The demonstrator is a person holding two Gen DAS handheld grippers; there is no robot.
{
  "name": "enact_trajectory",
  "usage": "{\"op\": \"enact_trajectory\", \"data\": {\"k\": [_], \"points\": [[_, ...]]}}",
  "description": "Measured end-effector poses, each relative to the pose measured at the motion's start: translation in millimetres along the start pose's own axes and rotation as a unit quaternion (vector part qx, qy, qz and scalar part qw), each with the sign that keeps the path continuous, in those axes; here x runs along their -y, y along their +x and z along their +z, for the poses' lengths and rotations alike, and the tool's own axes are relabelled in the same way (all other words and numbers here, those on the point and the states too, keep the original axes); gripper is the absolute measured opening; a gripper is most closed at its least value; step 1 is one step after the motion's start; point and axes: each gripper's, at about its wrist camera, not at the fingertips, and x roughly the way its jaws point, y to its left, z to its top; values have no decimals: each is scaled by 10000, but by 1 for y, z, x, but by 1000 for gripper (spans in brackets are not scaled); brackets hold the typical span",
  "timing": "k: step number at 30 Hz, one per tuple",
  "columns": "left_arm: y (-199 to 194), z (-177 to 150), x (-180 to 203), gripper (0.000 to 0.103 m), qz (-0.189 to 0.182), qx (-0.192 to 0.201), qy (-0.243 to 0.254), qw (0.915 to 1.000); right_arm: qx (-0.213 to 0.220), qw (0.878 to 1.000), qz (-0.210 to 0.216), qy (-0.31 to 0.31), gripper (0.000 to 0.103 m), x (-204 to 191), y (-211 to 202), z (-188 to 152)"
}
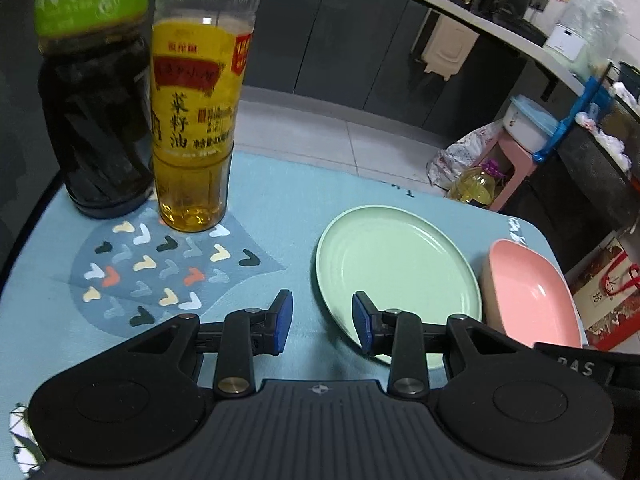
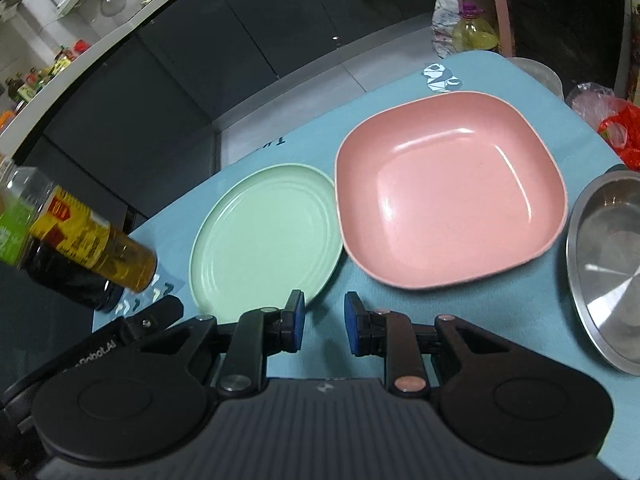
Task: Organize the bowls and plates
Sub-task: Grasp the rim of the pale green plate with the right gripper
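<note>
Tools [image 1: 322, 326] [image 2: 325, 322] agape beside green plate [image 2: 266, 236].

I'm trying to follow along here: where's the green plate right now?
The green plate lies flat on the blue mat, between the oil bottle on its left and the pink square bowl on its right, just ahead of both open tools.

Green plate [image 2: 264, 236], pink bowl [image 2: 452, 192], blue tablecloth [image 1: 280, 200]

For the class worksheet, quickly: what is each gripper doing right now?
Left gripper: open, holding nothing, by the round green plate.
Right gripper: open, holding nothing, before the square pink bowl.
</note>
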Motion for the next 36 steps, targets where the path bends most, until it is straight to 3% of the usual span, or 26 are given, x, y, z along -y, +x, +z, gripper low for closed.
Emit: {"op": "enact_trajectory", "data": {"k": [11, 14, 15, 16, 20, 25, 36], "points": [[30, 4, 4, 31, 6, -62, -48, 10000, 22, 9998, 10, 217, 22, 1, 20, 8], [32, 3, 4, 27, -72, -37, 5, 10000, 53, 9999, 30, 90, 22, -2, 21, 8], [33, 2, 5, 18, -135, -75, 41, 9999, 52, 10000, 24, 39, 19, -2, 22, 8], [33, 1, 7, 16, -118, -96, 86, 9998, 70, 10000, -6, -29, 16, -4, 22, 8], [20, -7, 10, 16, -42, 62, 373, 9993, 91, 9997, -51, -229, 14, -7, 19, 3], [-3, -14, 1, 16, -87, 68, 336, 9994, 71, 9995, 47, -301, 14, -10, 4, -6], [-80, -42, -21, 17, -15, 637, 463, 9969, -2, 9972, 290, -691, 15, -34, -34, -45]]}}
